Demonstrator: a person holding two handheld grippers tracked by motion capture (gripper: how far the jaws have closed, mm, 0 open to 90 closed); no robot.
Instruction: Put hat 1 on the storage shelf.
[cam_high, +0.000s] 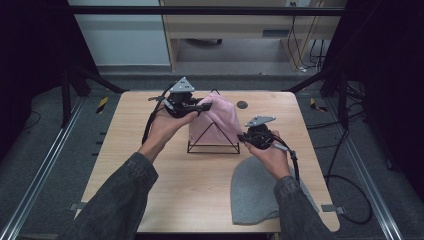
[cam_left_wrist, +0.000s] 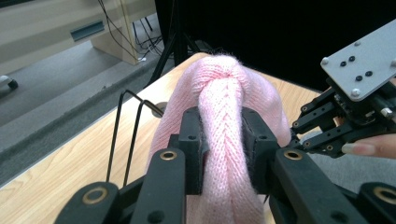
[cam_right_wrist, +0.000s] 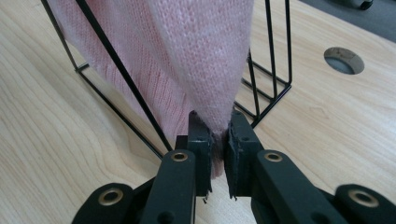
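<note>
Pink knit hat (cam_high: 220, 117) is draping over a black wire stand (cam_high: 214, 146) mid-table in the high view, a grey hat (cam_high: 252, 192) lying nearer the person. Left gripper view: left gripper (cam_left_wrist: 223, 140) is pinching a bunched fold. Right gripper view: right gripper (cam_right_wrist: 218, 135) is clamping the hem.

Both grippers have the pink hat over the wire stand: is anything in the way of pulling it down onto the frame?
Nothing visible blocks it. The pink knit hat already drapes the black wire stand, pinched by the left gripper and right gripper. The grey hat lies apart, nearer the person.
</note>
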